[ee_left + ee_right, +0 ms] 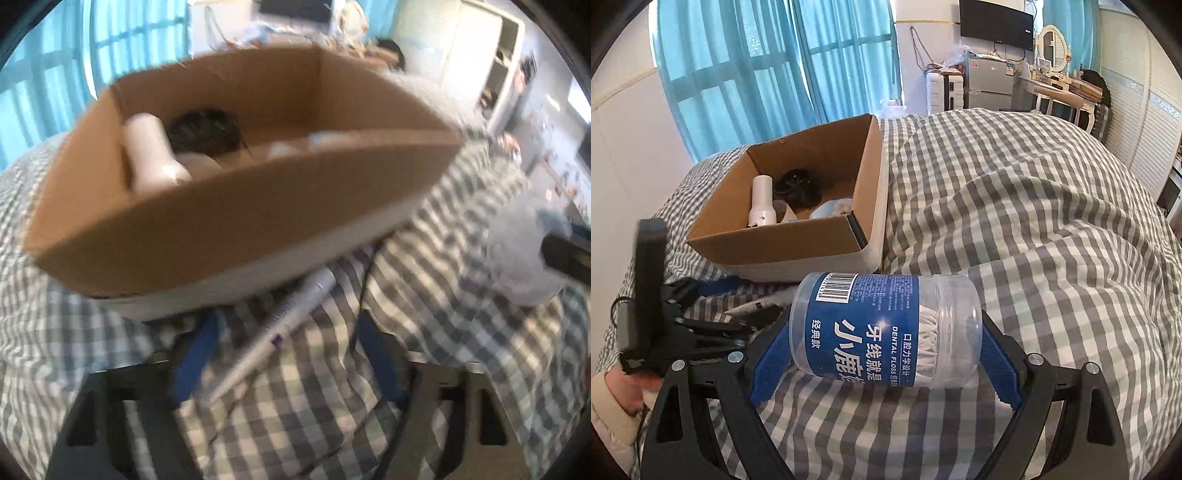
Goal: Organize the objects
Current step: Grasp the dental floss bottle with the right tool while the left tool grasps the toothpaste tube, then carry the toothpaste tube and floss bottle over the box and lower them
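Right gripper point(886, 354) clamps floss jar point(886, 328); only left view shows tube point(273, 332)

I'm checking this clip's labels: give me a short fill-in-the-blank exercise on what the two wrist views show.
1. The right gripper holds a clear jar labelled dental ____.
2. The cardboard box sits on a ____-patterned bedcover.
3. The white tube between the left gripper's fingers lies ____ the box.
4. The curtains are ____.

Missing words: floss; checked; outside; blue
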Demonstrator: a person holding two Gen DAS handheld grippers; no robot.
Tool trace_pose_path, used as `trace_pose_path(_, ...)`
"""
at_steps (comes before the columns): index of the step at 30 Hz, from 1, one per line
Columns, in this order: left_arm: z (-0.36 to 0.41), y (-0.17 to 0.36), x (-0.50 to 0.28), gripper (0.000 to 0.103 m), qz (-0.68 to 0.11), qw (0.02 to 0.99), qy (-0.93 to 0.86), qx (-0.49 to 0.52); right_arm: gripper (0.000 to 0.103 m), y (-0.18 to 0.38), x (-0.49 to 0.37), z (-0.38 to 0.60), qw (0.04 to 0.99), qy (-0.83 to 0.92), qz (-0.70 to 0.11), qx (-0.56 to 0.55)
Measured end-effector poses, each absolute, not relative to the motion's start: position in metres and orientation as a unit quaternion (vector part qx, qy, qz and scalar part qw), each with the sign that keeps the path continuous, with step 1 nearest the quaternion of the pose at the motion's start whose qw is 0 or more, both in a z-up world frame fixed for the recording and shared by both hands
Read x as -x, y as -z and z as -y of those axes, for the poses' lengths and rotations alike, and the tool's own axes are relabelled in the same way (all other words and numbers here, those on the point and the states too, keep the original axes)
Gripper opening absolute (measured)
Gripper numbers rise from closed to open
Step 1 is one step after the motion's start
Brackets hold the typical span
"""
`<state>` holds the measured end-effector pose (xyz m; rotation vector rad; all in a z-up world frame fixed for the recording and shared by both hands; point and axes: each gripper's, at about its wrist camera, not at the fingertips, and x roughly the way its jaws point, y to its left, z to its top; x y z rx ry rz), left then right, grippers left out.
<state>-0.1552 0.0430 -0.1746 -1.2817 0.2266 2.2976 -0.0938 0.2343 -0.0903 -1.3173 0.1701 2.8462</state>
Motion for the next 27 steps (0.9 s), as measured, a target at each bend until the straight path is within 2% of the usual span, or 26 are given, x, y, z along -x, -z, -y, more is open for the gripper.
trace_pose_path(3,-0.058,0.185,0.156,0.057,-0.116,0.246,-0.837,0.476,0.091,0.091,0.093,-0.235,0.0,-0.906,-0.055,0.419)
trace_pose_path(4,-0.061,0.186,0.156,0.045,-0.121,0.248,-0.836,0.475,0.091,0.091,0.093,-0.234,-0.001,-0.906,-0.055,0.419)
trace_pose_path(6,-0.065,0.187,0.154,0.031,-0.128,0.252,-0.834,0.473,0.091,0.091,0.092,-0.234,-0.001,-0.906,-0.055,0.419)
trace_pose_path(12,-0.058,0.175,0.143,0.024,-0.122,0.245,-0.829,0.487,0.091,0.089,0.089,-0.229,-0.006,-0.907,-0.05,0.418)
trace_pose_path(15,-0.051,0.163,0.132,0.017,-0.112,0.231,-0.829,0.496,0.091,0.088,0.084,-0.224,-0.008,-0.908,-0.044,0.417)
trace_pose_path(27,-0.028,0.119,0.072,0.017,-0.098,0.174,-0.856,0.477,0.091,0.066,0.048,-0.195,-0.034,-0.918,-0.007,0.395)
